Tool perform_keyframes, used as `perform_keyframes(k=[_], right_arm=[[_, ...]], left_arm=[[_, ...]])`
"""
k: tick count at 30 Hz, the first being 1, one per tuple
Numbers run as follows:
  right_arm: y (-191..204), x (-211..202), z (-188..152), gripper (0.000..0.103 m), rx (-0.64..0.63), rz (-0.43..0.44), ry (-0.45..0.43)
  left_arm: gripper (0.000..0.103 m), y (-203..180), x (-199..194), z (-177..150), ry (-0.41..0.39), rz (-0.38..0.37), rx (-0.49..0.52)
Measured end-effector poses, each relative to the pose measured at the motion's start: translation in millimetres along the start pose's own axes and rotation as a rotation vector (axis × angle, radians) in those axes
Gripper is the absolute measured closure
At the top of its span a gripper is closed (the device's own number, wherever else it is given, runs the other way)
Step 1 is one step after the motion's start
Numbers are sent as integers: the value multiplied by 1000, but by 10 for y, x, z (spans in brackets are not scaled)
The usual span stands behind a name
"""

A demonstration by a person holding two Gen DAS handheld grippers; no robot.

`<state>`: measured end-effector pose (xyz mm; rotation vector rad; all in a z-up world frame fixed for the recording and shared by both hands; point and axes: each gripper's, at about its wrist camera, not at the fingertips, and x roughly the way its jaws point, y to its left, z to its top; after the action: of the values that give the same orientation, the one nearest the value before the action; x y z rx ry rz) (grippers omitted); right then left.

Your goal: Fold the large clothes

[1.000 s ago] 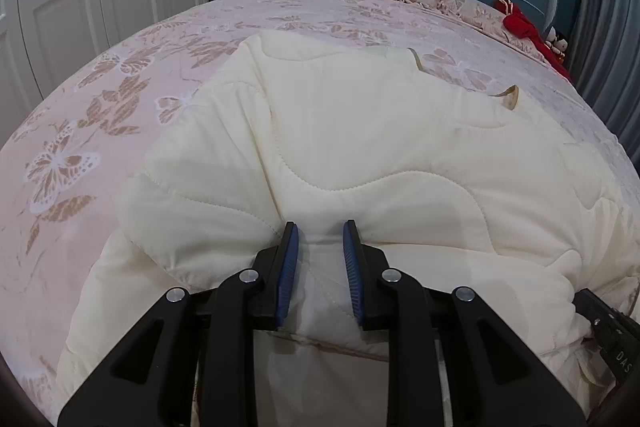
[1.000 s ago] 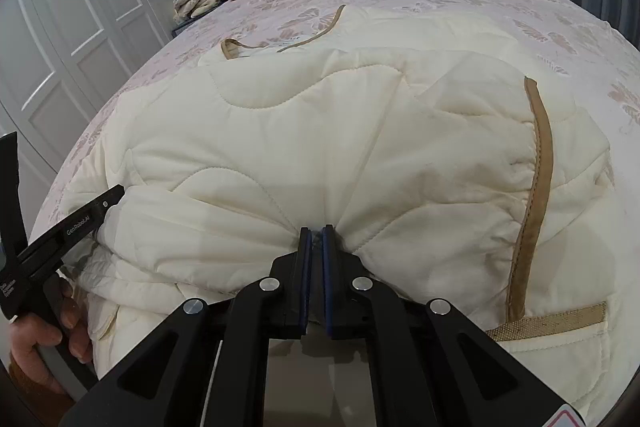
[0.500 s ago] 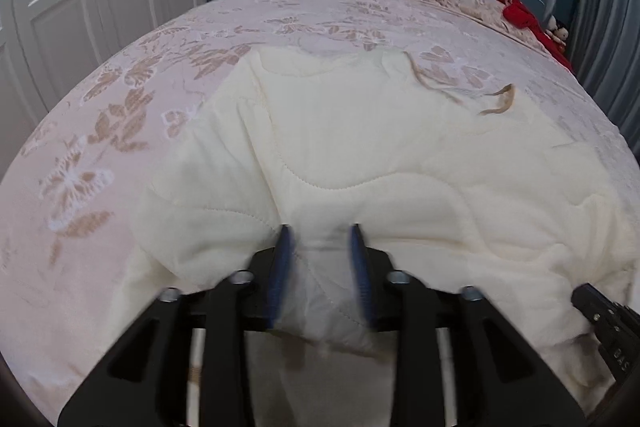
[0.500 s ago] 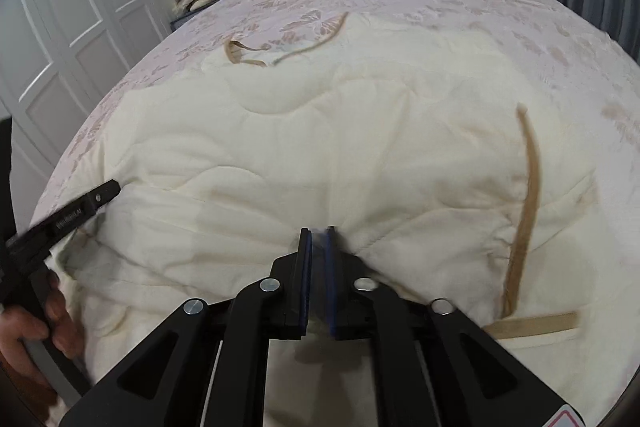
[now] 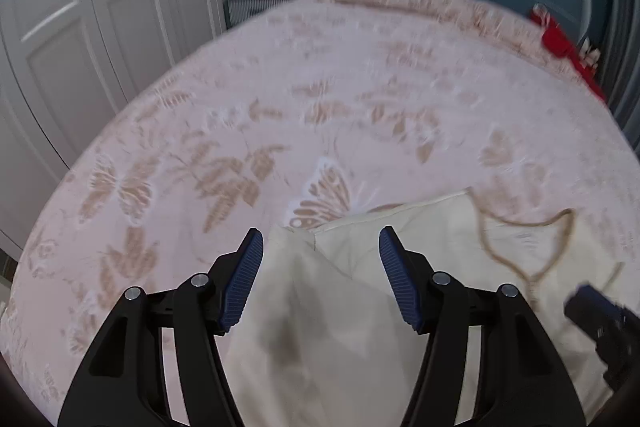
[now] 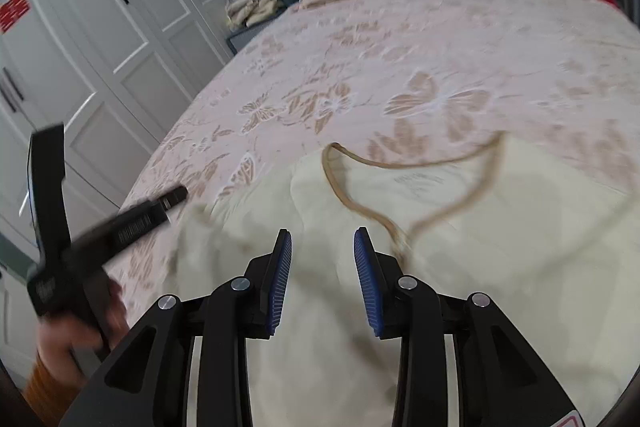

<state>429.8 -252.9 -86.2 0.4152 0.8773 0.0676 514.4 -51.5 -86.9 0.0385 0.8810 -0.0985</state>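
Garment: cream quilted coat [image 5: 360, 327] is lying flat on the bed [image 5: 280, 99], toward its near edge, tan collar trim facing the headboard.
Left tongs [image 5: 321, 251]: you are holding them apart above the coat, jaws just opening, nothing clamped.
Right tongs [image 6: 322, 251]: also parting over the cloth, gripping nothing.

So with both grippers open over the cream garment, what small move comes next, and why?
Probably draw both back and regrasp the near edge for another fold. The left gripper and right gripper have just been opening, no pad presses the cream garment, which lies loose on the bed.
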Motion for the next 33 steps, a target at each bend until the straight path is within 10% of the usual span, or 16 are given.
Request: perform_keyframes(k=[9,14,33], right_arm=[[119,977,209,70,-27,-49,85],[59,1143,152,103,-36,-86,87],[70,1228,0,103,-88,-181,6]], left_arm=[[43,66,579,-192,59,48,3],[40,86,648,-301,34,58,-6],[29,-20,789,-412,-9,150,29]])
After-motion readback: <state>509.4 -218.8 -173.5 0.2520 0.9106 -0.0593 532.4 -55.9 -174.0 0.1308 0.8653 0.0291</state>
